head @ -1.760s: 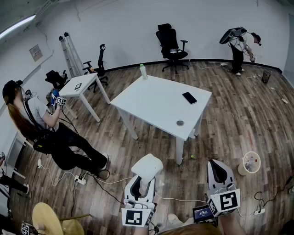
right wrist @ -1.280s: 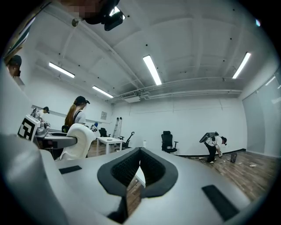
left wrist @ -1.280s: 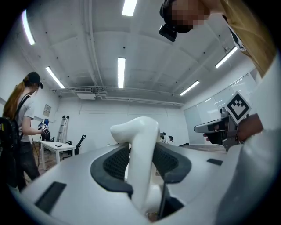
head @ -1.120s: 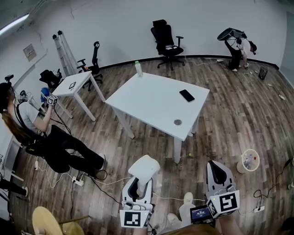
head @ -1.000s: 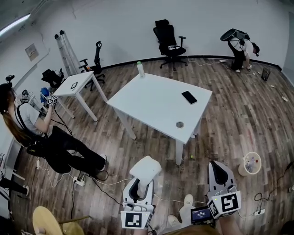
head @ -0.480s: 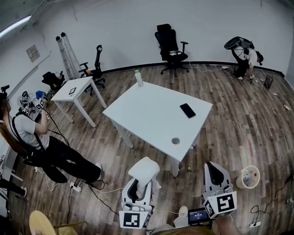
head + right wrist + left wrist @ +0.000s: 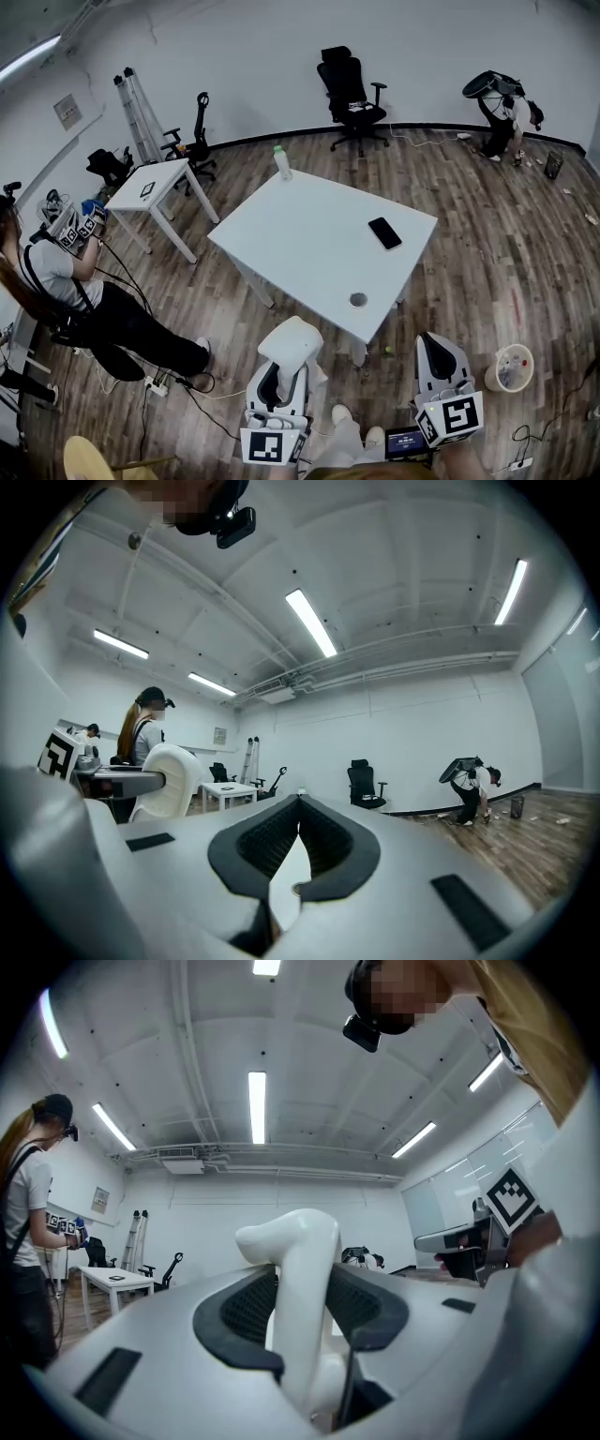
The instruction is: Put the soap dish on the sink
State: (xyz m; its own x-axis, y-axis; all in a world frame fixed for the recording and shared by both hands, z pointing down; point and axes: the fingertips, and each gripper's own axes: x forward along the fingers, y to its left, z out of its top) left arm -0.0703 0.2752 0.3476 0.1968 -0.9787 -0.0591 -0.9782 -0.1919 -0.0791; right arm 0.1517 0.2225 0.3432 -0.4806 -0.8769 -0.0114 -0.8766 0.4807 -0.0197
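White soap dish [image 7: 292, 341] stood clamped on edge in the left gripper [image 7: 280, 373], short of the table's [image 7: 309, 225] near corner; the right gripper [image 7: 438, 352] hung closed, empty. No sink showed.

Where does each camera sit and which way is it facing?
Head view: on the person's head, steeply down at the white table; left gripper and right gripper at bottom.
Left gripper view: on the left gripper, level along jaws shut on the soap dish; right gripper at right.
Right gripper view: on the right gripper, level along shut, empty jaws toward a black chair.
Shared: all three show the soap dish.
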